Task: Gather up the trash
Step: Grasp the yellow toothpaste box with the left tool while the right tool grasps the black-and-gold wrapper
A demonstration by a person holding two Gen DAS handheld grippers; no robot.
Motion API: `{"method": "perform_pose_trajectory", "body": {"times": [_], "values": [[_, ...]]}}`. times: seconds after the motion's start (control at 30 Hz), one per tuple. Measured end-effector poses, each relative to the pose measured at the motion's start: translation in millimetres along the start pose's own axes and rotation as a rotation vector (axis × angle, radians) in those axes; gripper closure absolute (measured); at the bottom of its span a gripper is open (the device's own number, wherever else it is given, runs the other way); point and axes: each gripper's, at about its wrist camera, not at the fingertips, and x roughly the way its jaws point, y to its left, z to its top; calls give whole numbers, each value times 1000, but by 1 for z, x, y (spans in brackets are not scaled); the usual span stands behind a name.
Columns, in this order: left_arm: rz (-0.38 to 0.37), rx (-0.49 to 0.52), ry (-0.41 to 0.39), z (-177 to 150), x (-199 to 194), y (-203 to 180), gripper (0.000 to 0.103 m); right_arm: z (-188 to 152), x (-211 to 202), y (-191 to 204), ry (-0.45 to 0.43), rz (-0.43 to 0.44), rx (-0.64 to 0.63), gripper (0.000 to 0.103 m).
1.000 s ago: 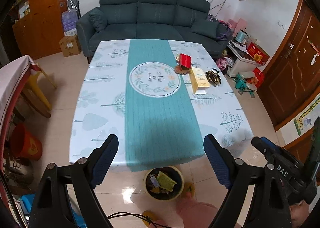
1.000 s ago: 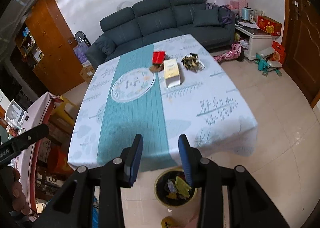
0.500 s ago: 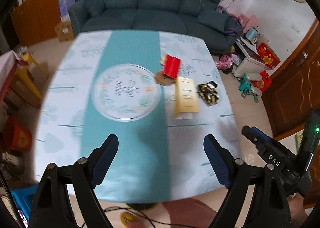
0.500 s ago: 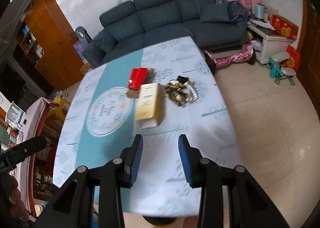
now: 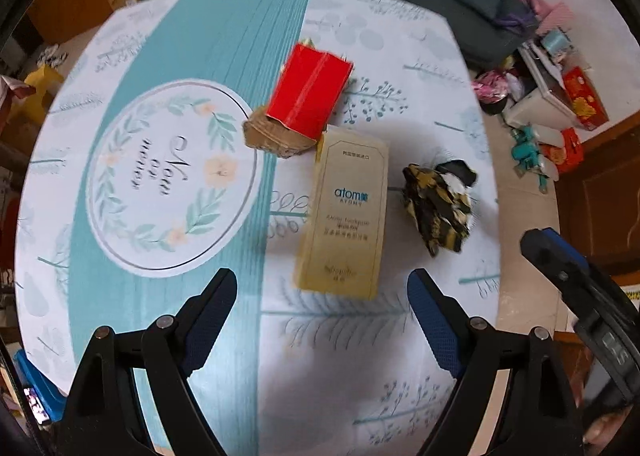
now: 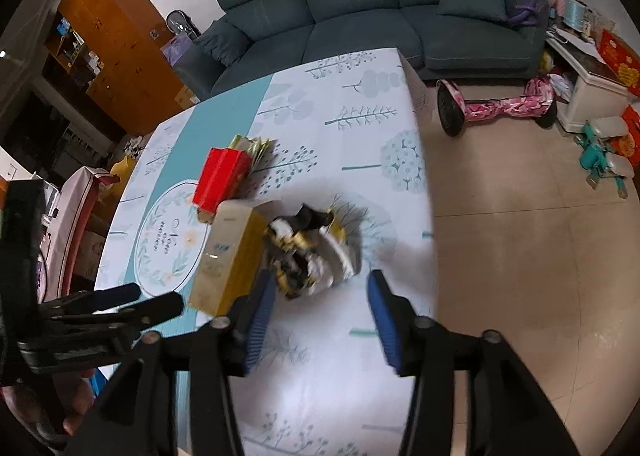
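Above the table (image 5: 360,376), the left gripper (image 5: 322,288) points steeply down, jaws wide, empty, near the yellow box (image 5: 344,216). The right gripper (image 6: 320,288), jaws opening and empty, hovers beside the crumpled wrapper (image 6: 308,252) near the table's right edge.

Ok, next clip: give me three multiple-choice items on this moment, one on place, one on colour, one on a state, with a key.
1. Where does the cream carton lie?
A. between red box and crumpled wrapper
B. on the sofa
C. on the floor

2. What colour is the box on the torn cardboard?
A. green
B. red
C. white

3. What is the left gripper holding?
A. the carton
B. the wrapper
C. nothing

Key: 1 A, the wrapper flanks its other side; 2 B, plainly red; 3 C, only tablecloth shows between its fingers.
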Motion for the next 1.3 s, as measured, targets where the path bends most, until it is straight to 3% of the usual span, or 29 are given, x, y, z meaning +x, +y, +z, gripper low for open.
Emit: {"method": "perform_pose_trajectory", "body": {"times": [0.33,0.47,0.9,1.0,1.07,1.3], "values": [[51,-25,75,24,49,-10,20,20,34,-6,69,55,-37,39],[10,-64,114,30,63,-3,46,23,47,-3,101,64,-55,38],[-23,-127,68,14,54,22,48,27,95,12,199,63,-126,32],[-29,-133,59,5,47,28,48,26,97,15,181,71,-132,32],[-31,-133,50,1,39,34,48,25,97,16,177,76,-125,36],[-37,-131,13,-15,12,48,48,19,88,34,173,117,-141,64]]}}
